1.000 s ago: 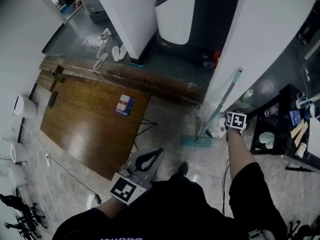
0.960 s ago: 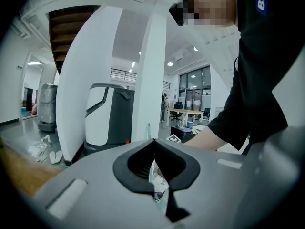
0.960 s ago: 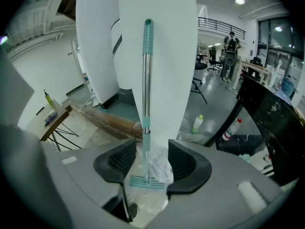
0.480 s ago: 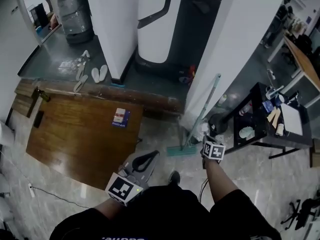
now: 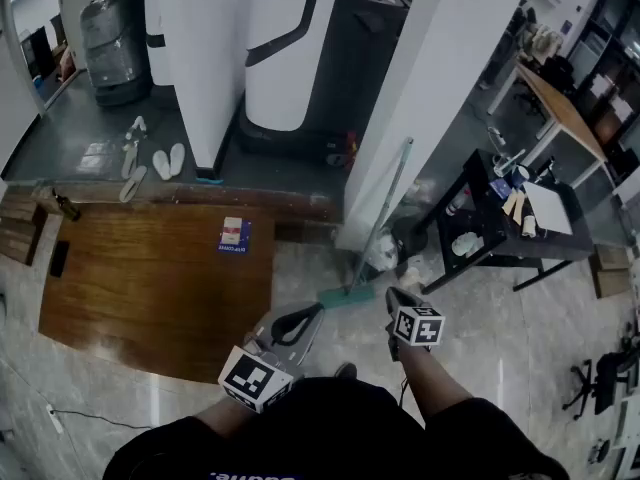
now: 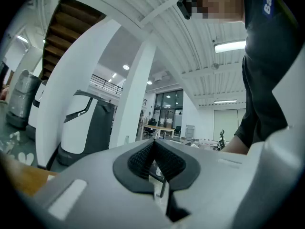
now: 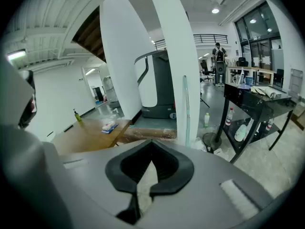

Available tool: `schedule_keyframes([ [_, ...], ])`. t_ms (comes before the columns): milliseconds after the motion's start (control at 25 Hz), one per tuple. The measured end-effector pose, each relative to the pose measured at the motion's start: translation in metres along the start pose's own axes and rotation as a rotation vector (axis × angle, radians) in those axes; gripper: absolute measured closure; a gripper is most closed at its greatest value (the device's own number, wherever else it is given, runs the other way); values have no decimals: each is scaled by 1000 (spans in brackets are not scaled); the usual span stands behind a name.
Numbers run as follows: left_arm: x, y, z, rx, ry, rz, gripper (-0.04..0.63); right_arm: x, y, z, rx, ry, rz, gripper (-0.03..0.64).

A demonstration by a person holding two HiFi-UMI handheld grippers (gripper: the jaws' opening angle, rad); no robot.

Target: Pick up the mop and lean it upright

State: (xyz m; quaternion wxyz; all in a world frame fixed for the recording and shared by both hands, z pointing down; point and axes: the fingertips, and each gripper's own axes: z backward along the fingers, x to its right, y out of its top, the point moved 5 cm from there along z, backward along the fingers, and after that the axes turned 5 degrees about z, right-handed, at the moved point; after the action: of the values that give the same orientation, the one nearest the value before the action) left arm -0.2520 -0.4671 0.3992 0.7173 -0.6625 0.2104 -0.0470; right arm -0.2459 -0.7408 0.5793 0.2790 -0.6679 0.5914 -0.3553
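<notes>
Mop (image 5: 379, 218) leans on white pillar (image 5: 440, 88), pale tiled floor (image 5: 500, 353) — left gripper (image 5: 318, 309) and right gripper (image 5: 392, 294) closed, empty.

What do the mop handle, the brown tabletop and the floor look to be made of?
Mop handle: thin, pale green, slightly shiny; painted metal or plastic, can't tell which.
Tabletop: wood or wood-look laminate with a glossy finish; grain streaks and bright glare.
Floor: probably polished stone or tile; pale, glossy, showing reflections.
</notes>
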Motion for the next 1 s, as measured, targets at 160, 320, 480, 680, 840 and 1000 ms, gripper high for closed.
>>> schedule_keyframes([
  [160,13,3,0,-2,-24,-4,581,-31,-4,33,42,75,0,612],
  [320,38,3,-6,-3,-58,-33,581,-51,-2,63,115,150,-13,612],
  [480,72,-3,-15,-25,-46,-44,581,-56,-6,101,176,229,-28,612],
  [680,122,-21,-17,-82,5,-38,581,-48,-40,148,187,311,-56,612],
  [840,159,-39,-12,-140,21,-46,581,-44,-72,182,177,359,-93,613],
  [1000,183,-49,3,-186,44,-43,581,-57,-86,215,184,412,-68,613],
])
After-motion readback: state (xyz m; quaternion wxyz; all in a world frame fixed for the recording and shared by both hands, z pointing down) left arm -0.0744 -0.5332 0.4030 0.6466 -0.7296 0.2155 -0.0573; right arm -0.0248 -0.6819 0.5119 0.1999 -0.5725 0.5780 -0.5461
